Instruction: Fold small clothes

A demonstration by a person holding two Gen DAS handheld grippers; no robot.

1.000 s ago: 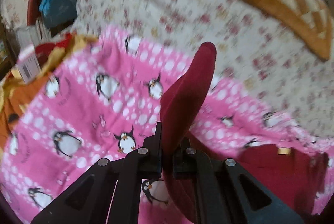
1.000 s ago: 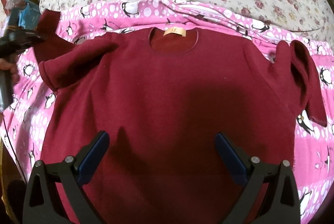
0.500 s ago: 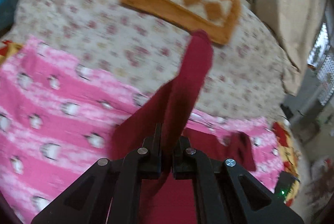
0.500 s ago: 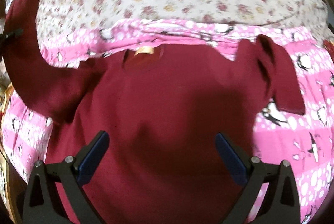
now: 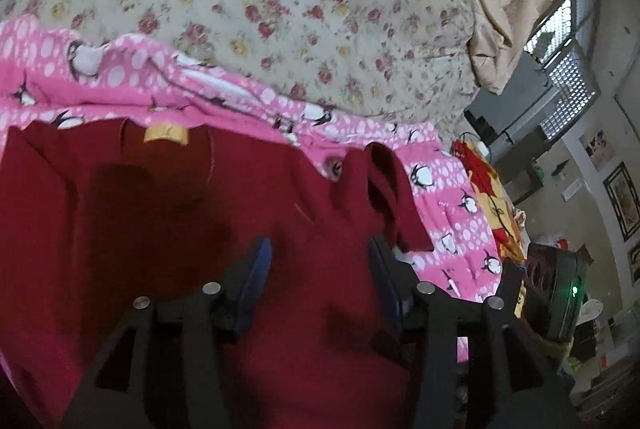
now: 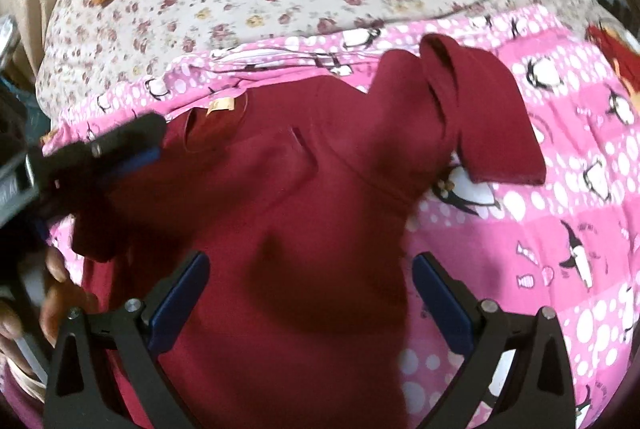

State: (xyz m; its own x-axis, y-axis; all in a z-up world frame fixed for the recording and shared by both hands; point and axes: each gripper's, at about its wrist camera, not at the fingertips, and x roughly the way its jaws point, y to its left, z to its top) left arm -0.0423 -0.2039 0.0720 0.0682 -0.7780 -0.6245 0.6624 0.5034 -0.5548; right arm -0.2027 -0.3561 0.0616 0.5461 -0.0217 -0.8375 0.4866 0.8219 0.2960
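Now, on the bed: a fold half made, and the ways it could slip.

Bed: floral cream bedsheet [image 5: 304, 9] under a pink fleece blanket printed with penguins [image 6: 560, 221]; the soft, rumpled blanket could drag and wrinkle beneath any cloth slid across it.

Garment: small dark-red long-sleeved knit top [image 6: 288, 213], lying flat on the pink blanket with its yellow neck label [image 6: 222, 105] toward the pillow end; the body could bunch if pressed off-centre.

Folded sleeve: the top's left sleeve [image 6: 132, 197] lies across the chest, loosely laid; it may spring back or slide off, since nothing pins it.

Loose sleeve: the right sleeve [image 6: 484, 117] sits crumpled and doubled on itself at the blanket's side; grabbing both layers, or the blanket with them, would spoil a clean fold.

Left tongs: left tongs [image 5: 320, 269], jaws apart and just opened, nothing between them, hovering over the chest; lowering here could snag the laid sleeve.

Right tongs: right tongs [image 6: 308, 301], jaws wide apart and empty, above the lower body of the top; a reach for the far sleeve could sweep across the fabric and crease it.

Hand: a person's fingers [image 6: 56, 293] at the left edge, close to the hem; a brush there could shift the top.
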